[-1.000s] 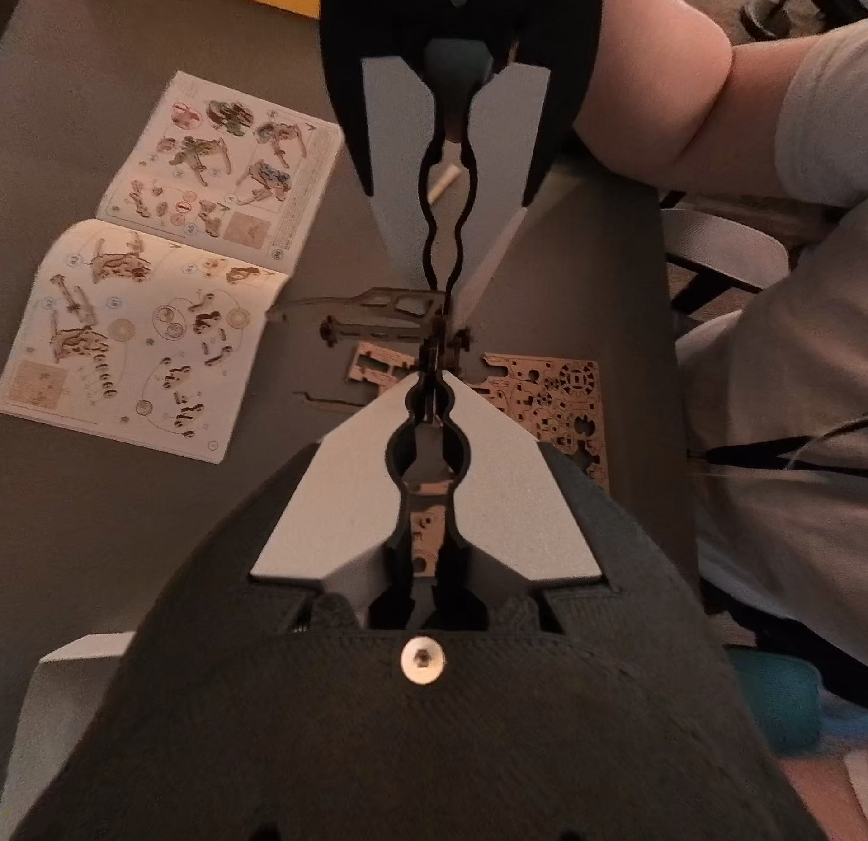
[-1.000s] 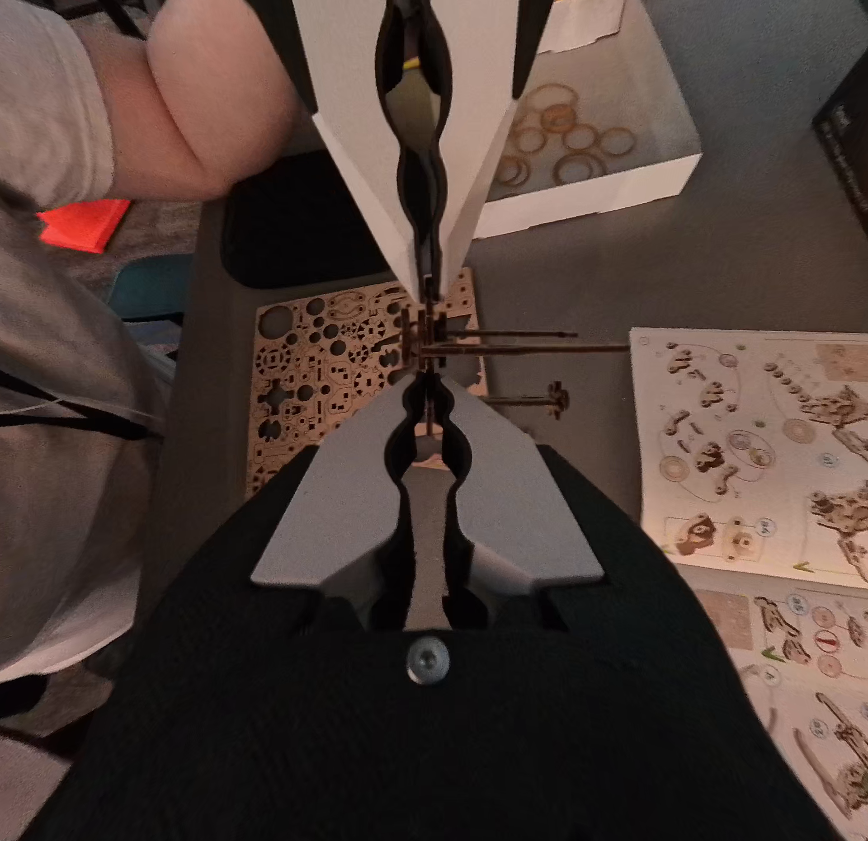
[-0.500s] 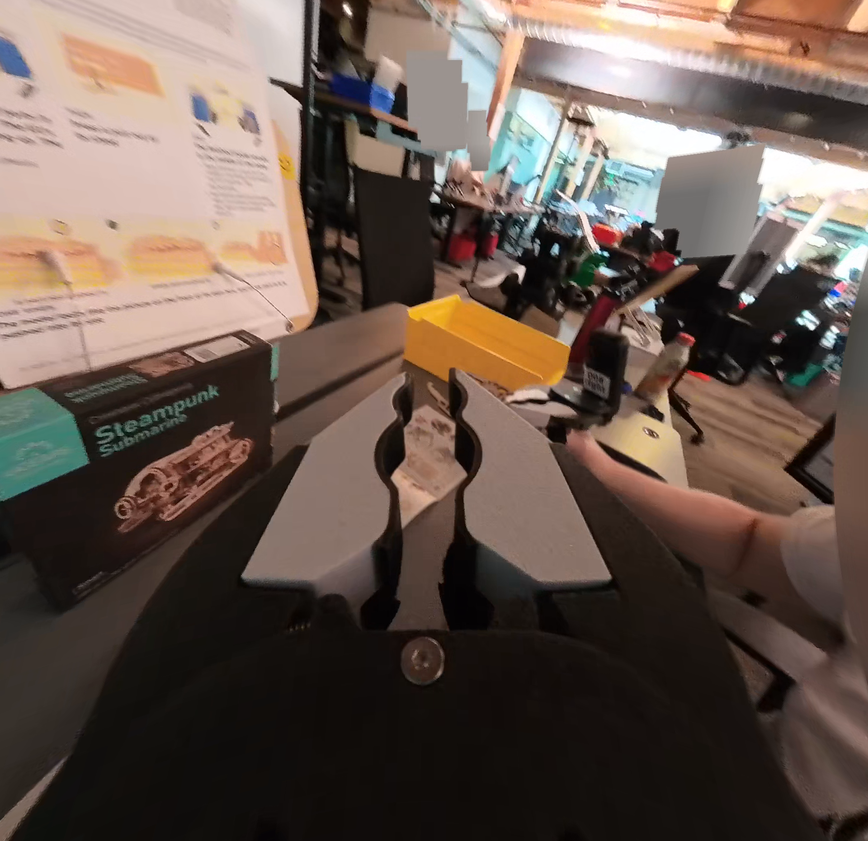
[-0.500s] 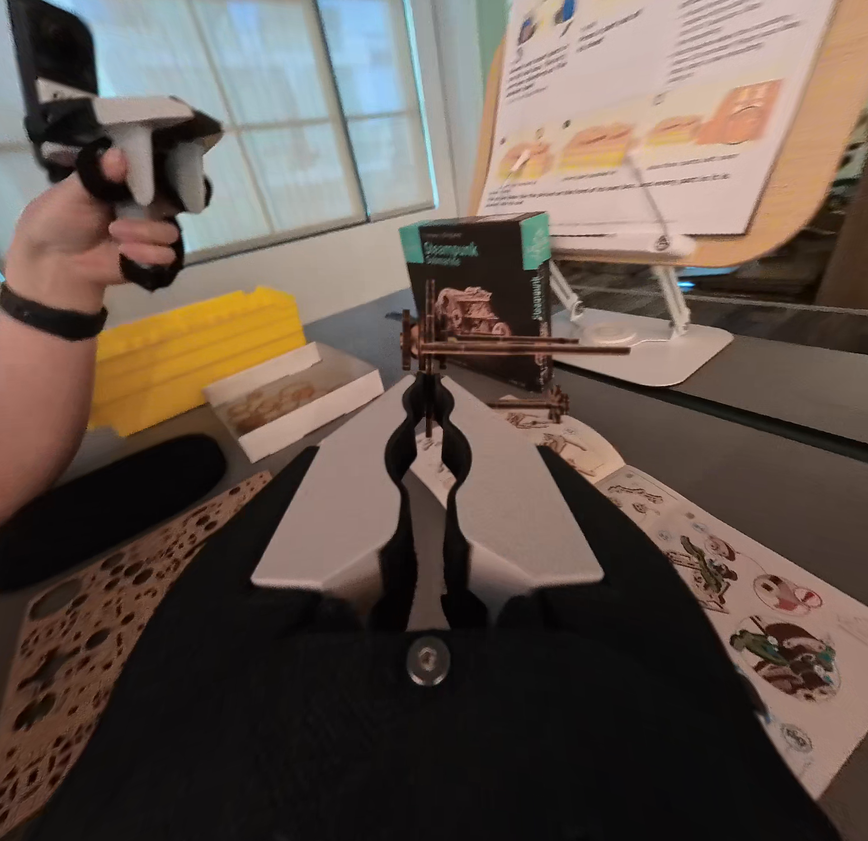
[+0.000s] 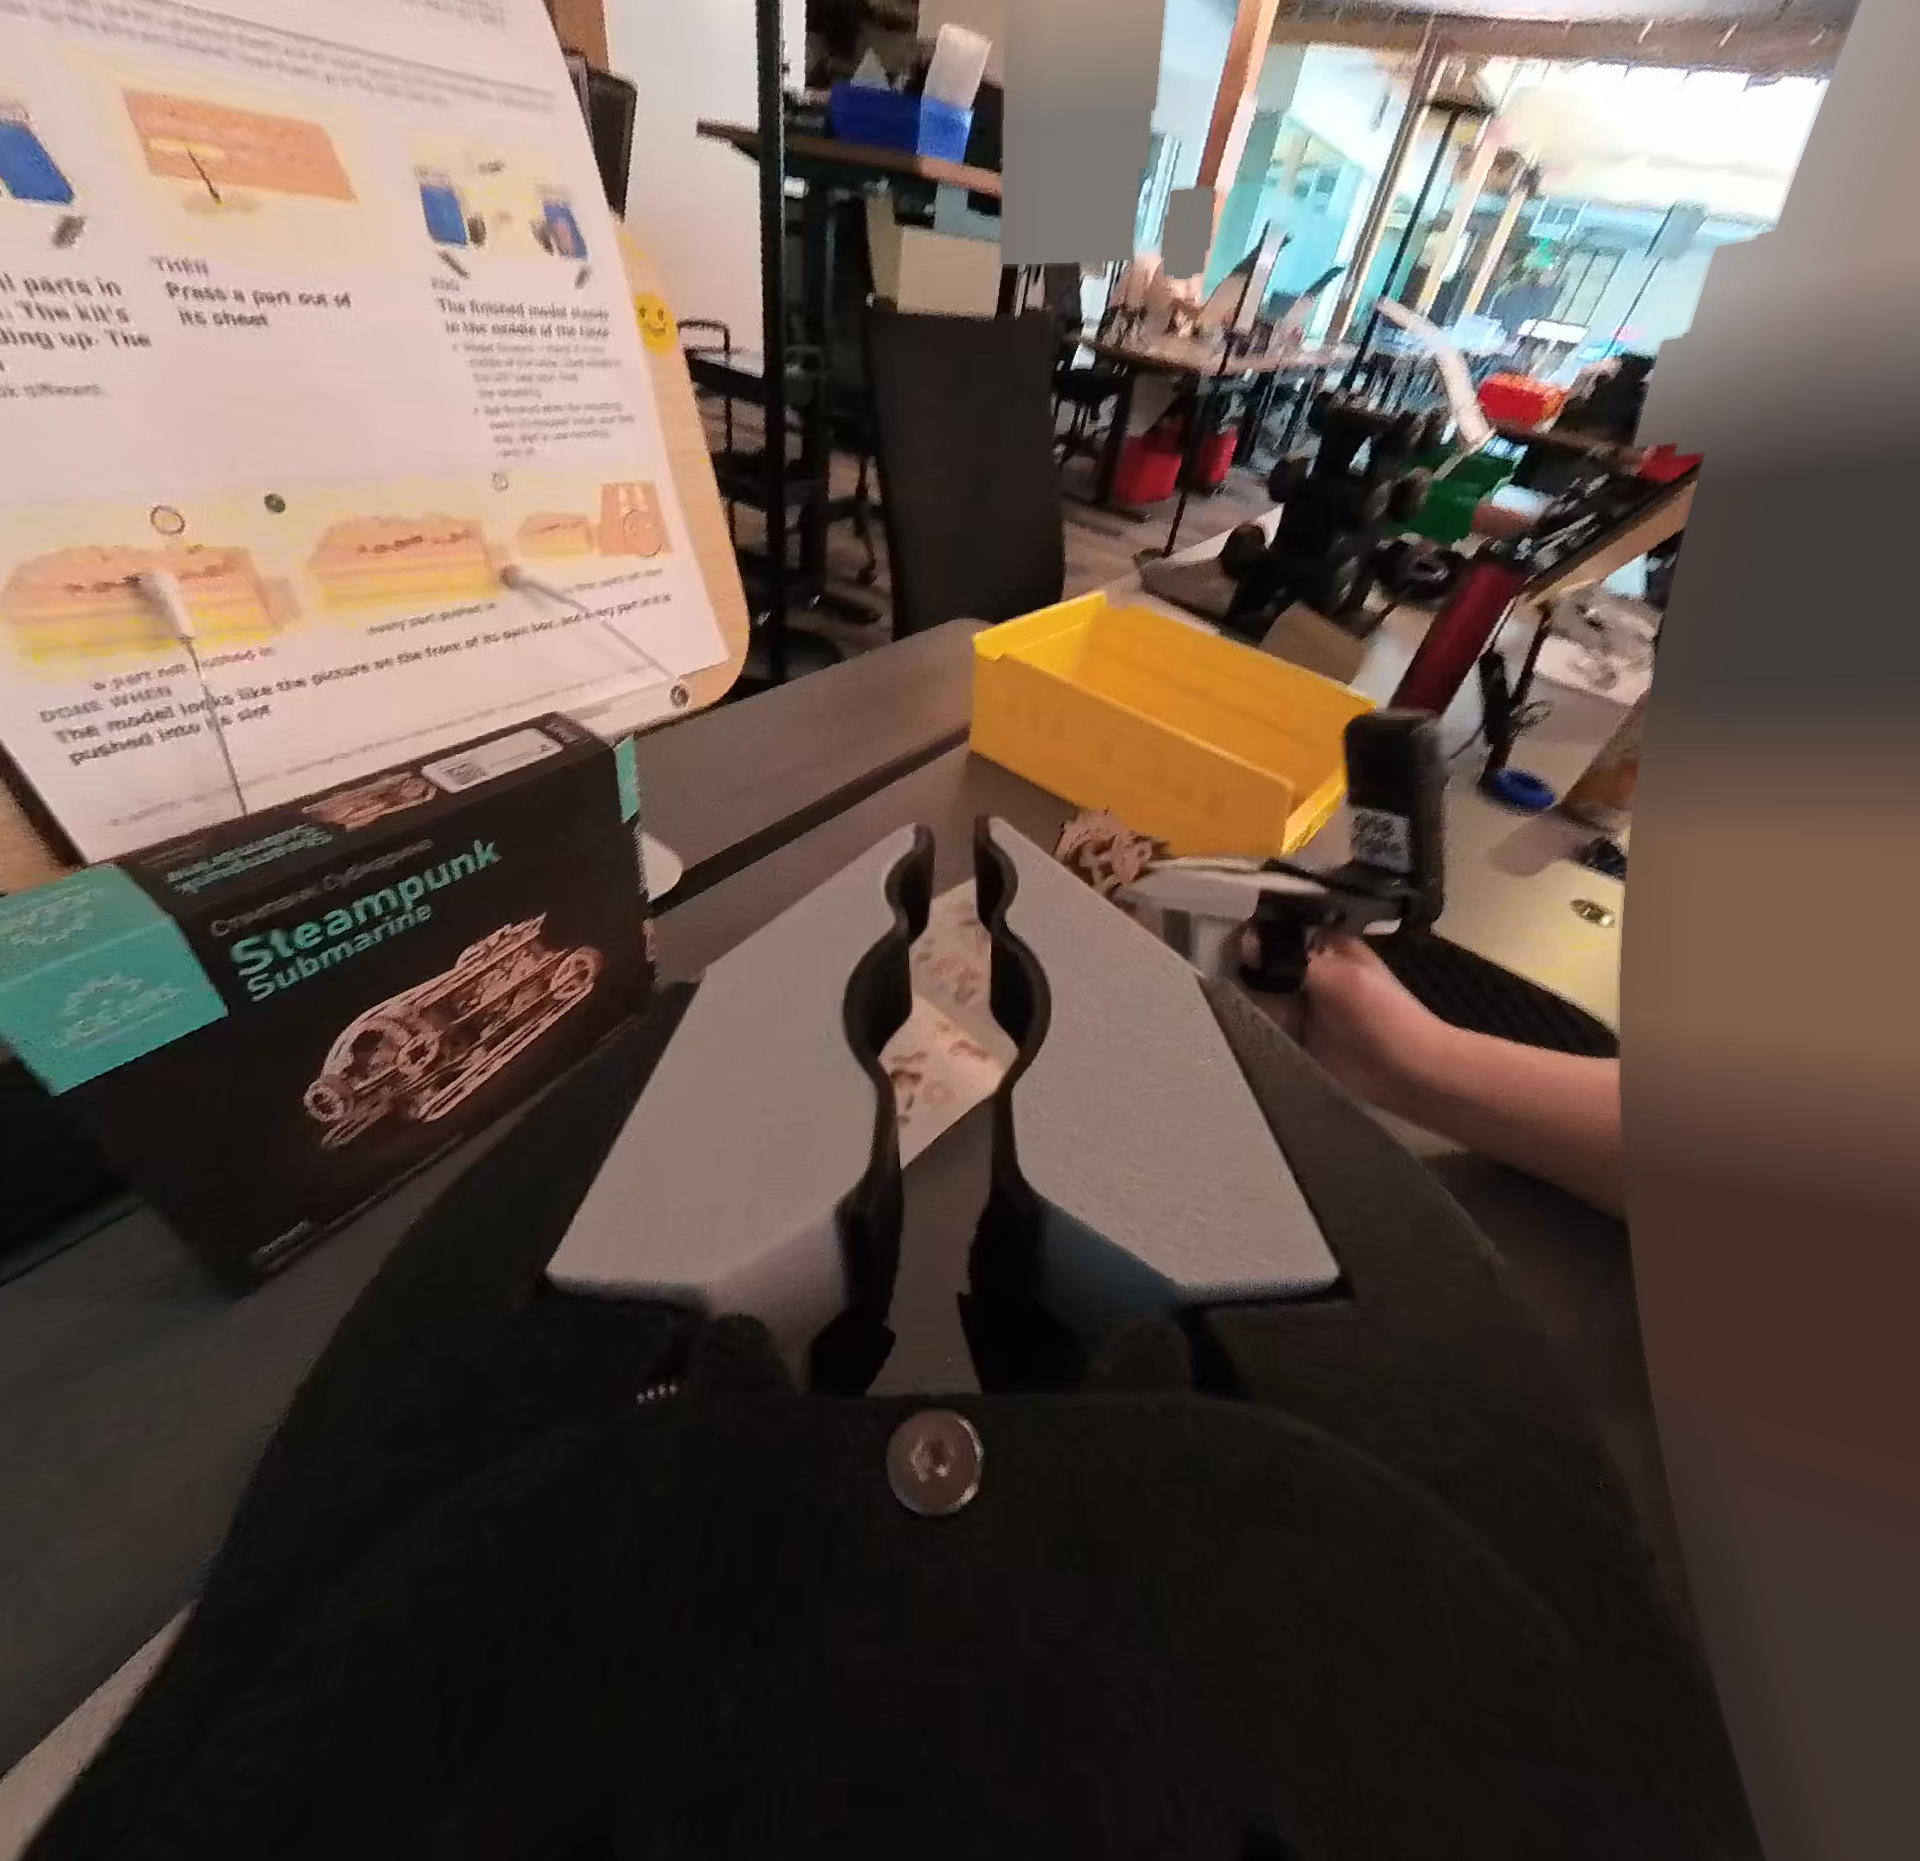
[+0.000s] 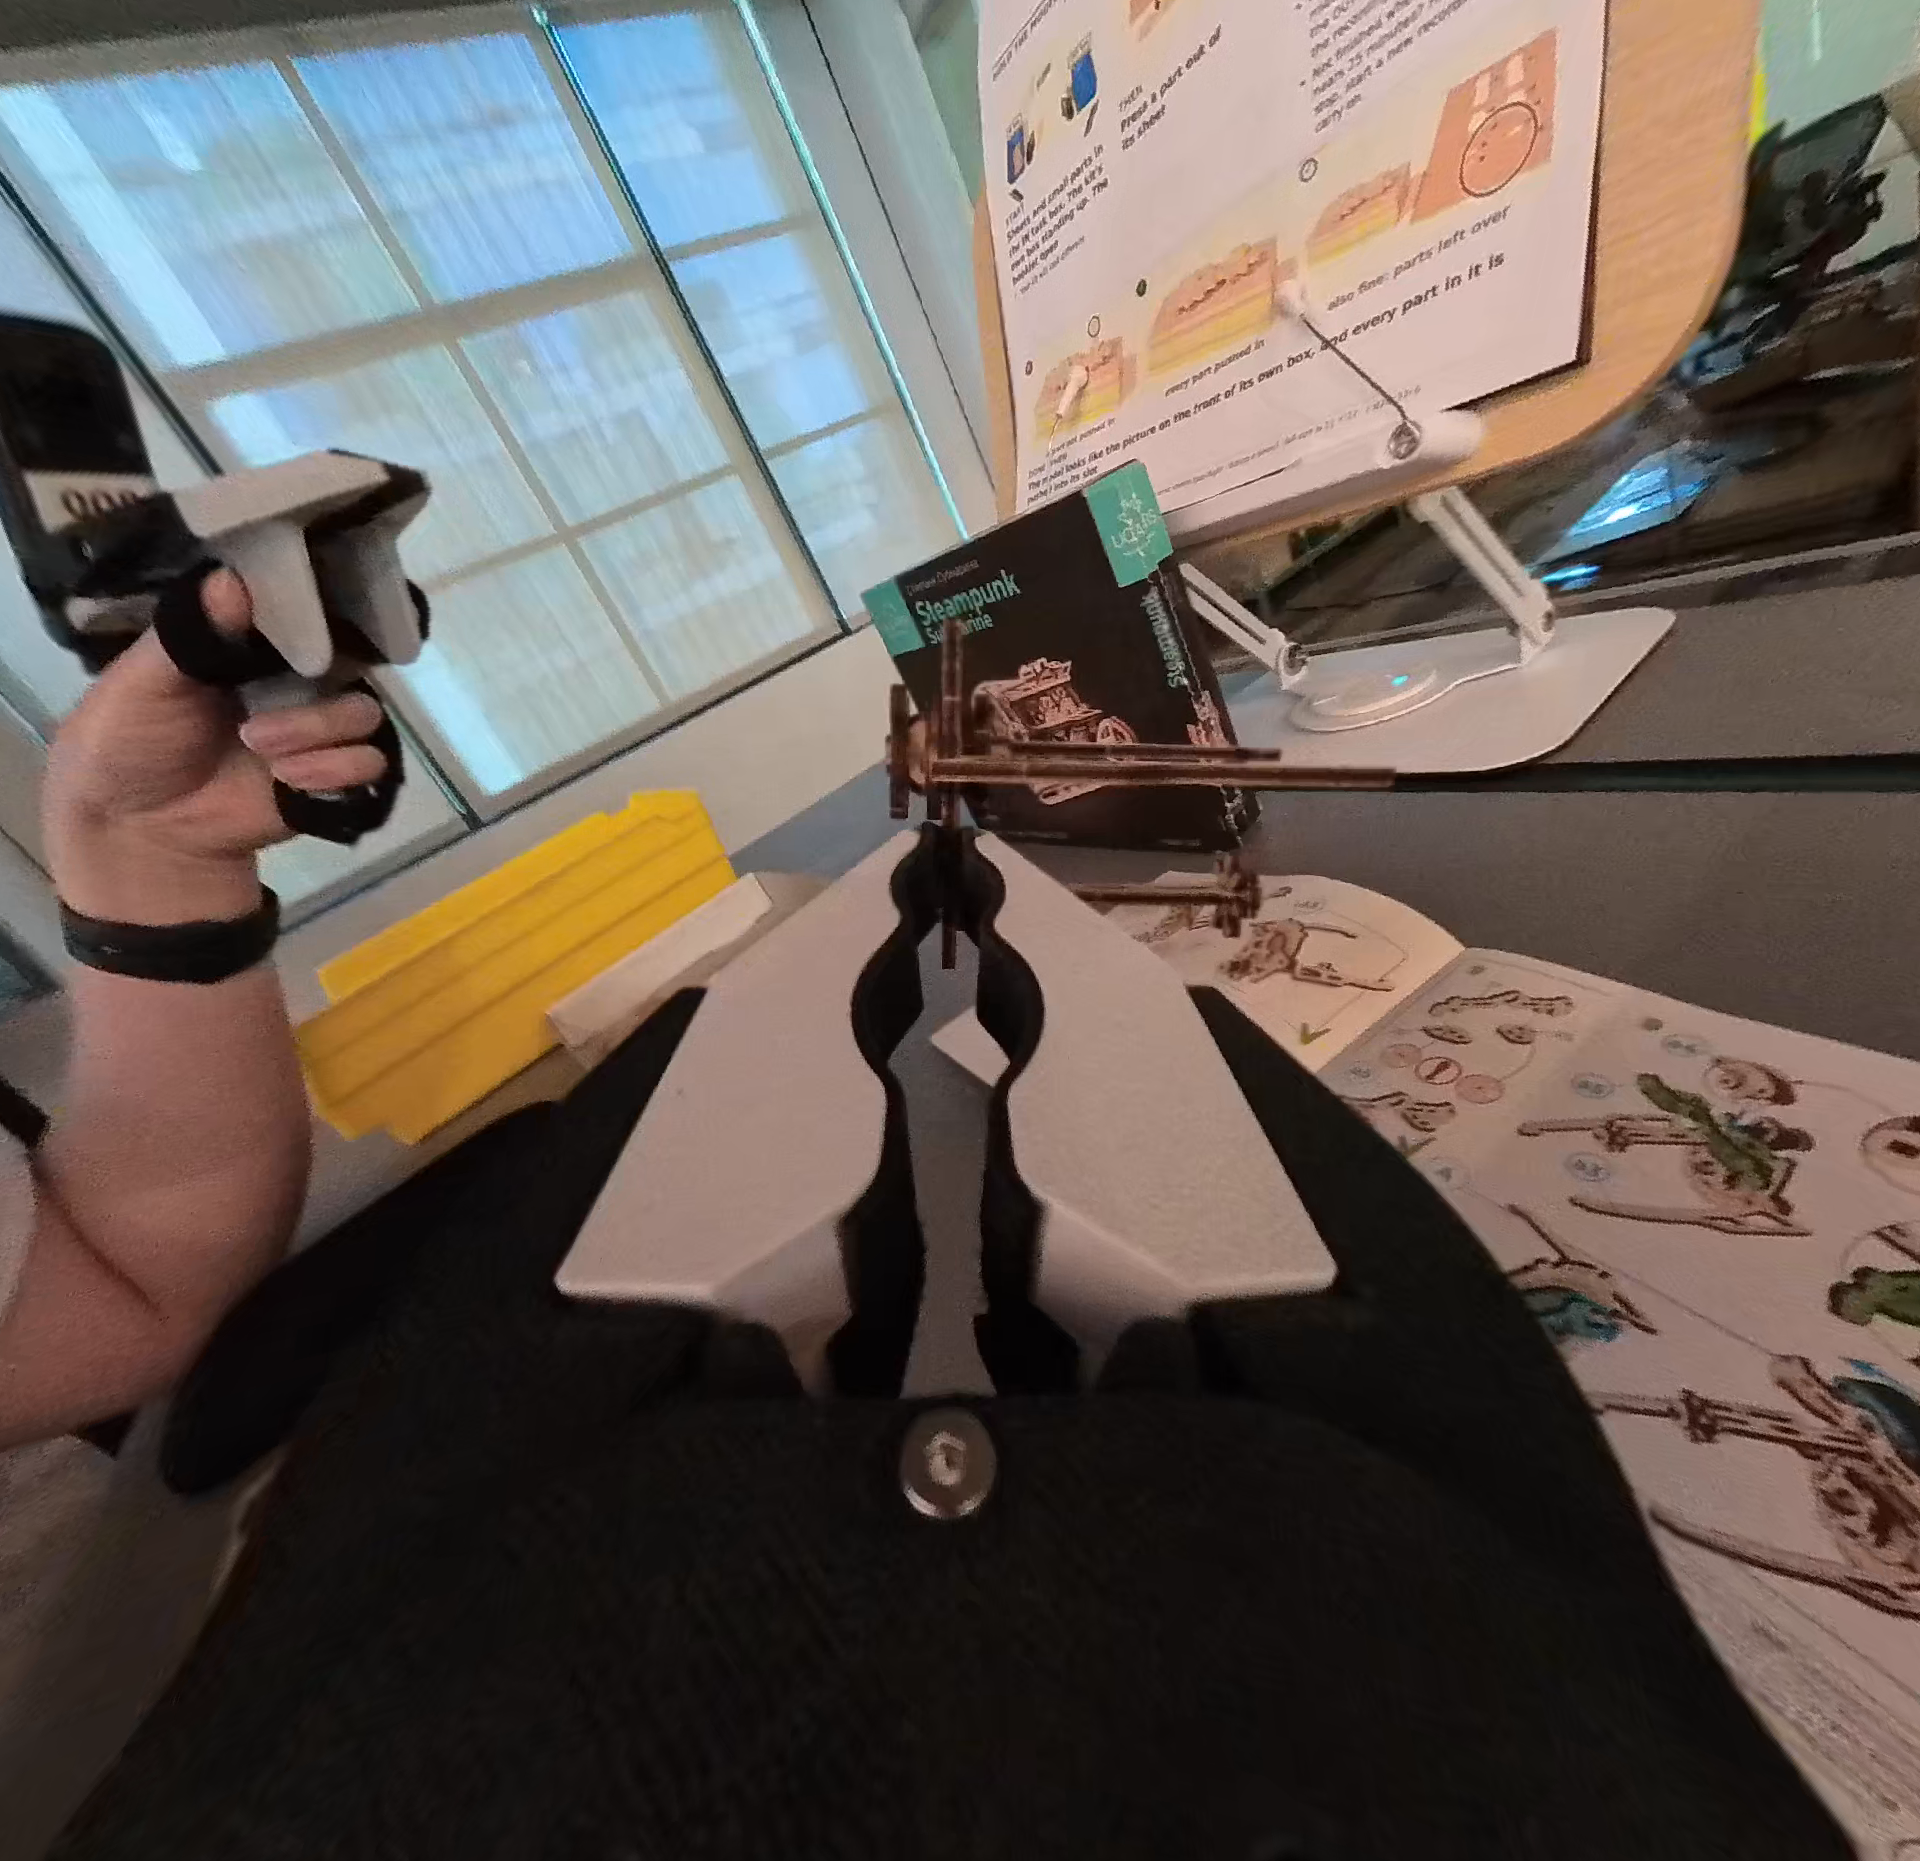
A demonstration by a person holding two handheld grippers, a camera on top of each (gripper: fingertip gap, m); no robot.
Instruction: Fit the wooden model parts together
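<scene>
The right tongs point(image 6: 945, 843) pinch a small wooden model assembly point(image 6: 1049, 762) at their very tips, near the centre of the right wrist view. The assembly is dark brown laser-cut wood: a cluster of thin upright discs and plates at the grasped end, with two slim parallel rods running out level toward the right of the frame. It is held in the air above the desk point(image 6: 1621, 866), in front of the black and teal kit box point(image 6: 1060, 689). A second, smaller wooden piece point(image 6: 1195, 892) lies just right of the tips over the open instruction booklet point(image 6: 1621, 1136).

The left tongs point(image 5: 953, 845) stand slightly parted with nothing between them, raised at the upper left of the right wrist view. A yellow bin point(image 5: 1153, 720) sits on the desk behind them.
</scene>
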